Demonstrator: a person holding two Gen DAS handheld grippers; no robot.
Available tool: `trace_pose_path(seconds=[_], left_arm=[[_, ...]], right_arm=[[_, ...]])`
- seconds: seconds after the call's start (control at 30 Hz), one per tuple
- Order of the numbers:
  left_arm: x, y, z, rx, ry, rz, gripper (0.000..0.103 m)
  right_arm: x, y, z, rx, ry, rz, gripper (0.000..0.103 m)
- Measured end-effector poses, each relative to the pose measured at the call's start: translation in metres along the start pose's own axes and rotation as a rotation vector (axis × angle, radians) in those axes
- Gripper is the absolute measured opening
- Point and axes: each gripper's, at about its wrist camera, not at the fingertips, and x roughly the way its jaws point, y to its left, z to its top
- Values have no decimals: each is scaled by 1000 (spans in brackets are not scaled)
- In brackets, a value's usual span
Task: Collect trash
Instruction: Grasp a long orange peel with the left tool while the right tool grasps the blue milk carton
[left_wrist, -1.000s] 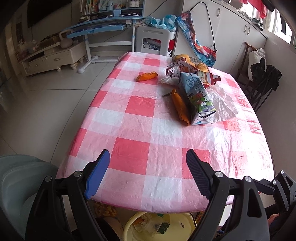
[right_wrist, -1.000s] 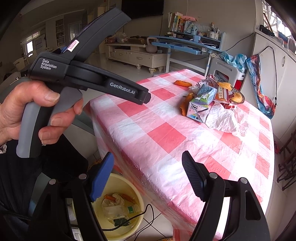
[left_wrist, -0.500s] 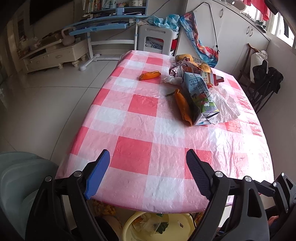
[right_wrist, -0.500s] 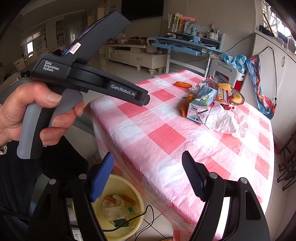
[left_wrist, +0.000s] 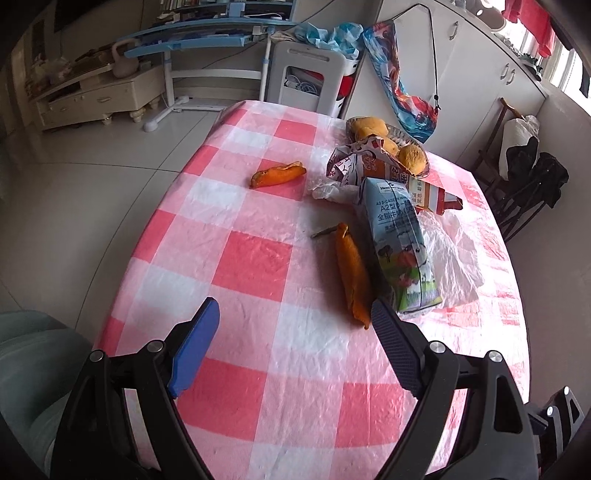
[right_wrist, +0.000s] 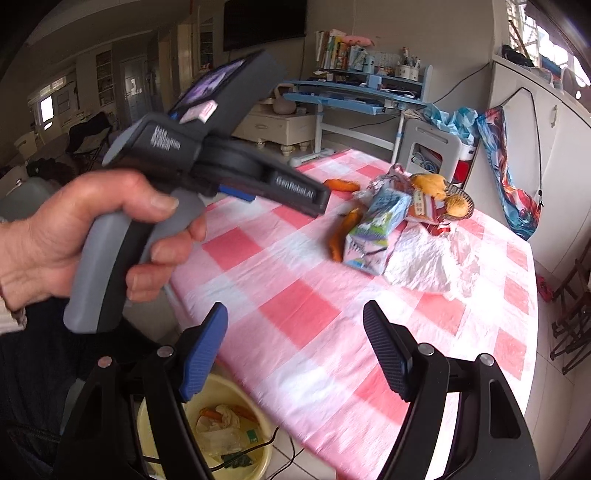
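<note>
Lying just beyond gaping left gripper (left_wrist: 291, 326) jaws: orange peel (left_wrist: 351, 275).

The right gripper (right_wrist: 295, 354) hangs with its fingers (right_wrist: 388, 354) spread wide and nothing between them, above the near edge of the counter (right_wrist: 295, 302) with its pink-checked cover. A hand (right_wrist: 85, 236) holds the left gripper (right_wrist: 207, 162) at the left. Farther back lie a milk carton (right_wrist: 376, 225), an orange peel (right_wrist: 341, 230) just beside it and a crumpled white bag (right_wrist: 428, 258), while a yellow bin (right_wrist: 225, 435) with trash sits on the floor below
</note>
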Motion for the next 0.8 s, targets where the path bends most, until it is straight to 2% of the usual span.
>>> trace_pose_path(seconds=[0.17, 0.4, 0.53, 0.57, 0.6, 0.63, 0.7, 0.8], left_arm=[[28, -15, 17, 35, 28, 4, 81], [57, -19, 26, 24, 90, -11, 74], [69, -22, 28, 34, 112, -26, 66], [69, -24, 28, 46, 108, -25, 62], [69, -27, 28, 64, 108, -28, 54], [70, -31, 28, 83, 113, -47, 39], [69, -33, 29, 88, 133, -97, 21], [63, -29, 31, 103, 135, -87, 17]], right_arm=[[13, -17, 14, 37, -19, -9, 72], [27, -32, 20, 60, -5, -22, 72], [35, -34, 24, 63, 7, -13, 72], [37, -34, 24, 62, 11, -11, 72], [38, -34, 23, 60, 14, -11, 72], [40, -34, 23, 59, 21, -11, 72], [43, -33, 23, 60, 30, -14, 72], [50, -34, 27, 59, 37, -24, 72]])
